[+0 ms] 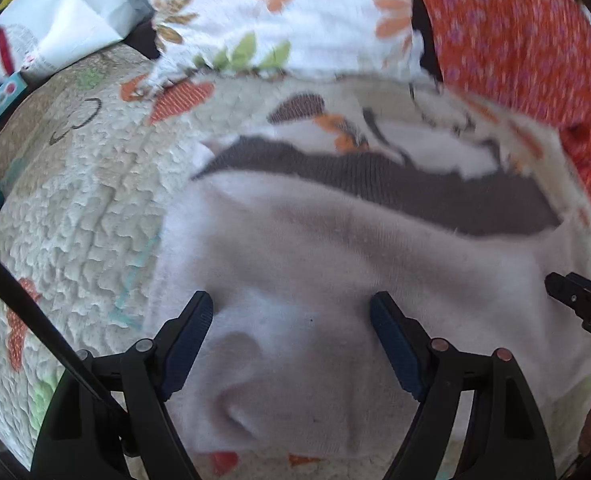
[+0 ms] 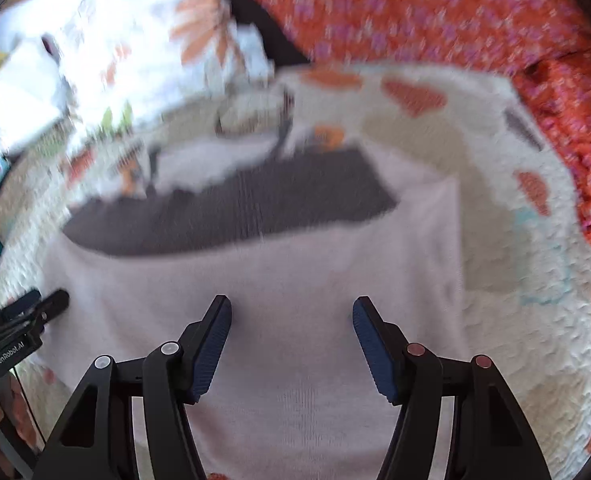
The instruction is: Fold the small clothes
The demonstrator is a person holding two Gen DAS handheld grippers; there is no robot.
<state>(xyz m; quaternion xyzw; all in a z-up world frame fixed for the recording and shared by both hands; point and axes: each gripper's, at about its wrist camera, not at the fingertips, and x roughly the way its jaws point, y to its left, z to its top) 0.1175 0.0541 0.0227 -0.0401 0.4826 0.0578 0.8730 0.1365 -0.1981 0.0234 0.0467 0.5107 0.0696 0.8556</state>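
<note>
Garment: a small pale pink knitted top [image 1: 335, 264] with a grey ribbed band [image 1: 375, 184] at its far edge is seen laid flat on a quilted bedspread [image 1: 87, 200].
Position: the top is spread directly beneath and ahead of both claws.
Left claw [image 1: 291, 320]: spread wide above the near left part of the top, where a soft fold is raised; nothing is pinched.
Right claw [image 2: 292, 320]: spread wide over the smooth middle of the top; nothing is pinched.
Surroundings: a white floral cloth [image 1: 279, 16] and an orange patterned fabric [image 2: 435, 12] are seen beyond the garment.
</note>
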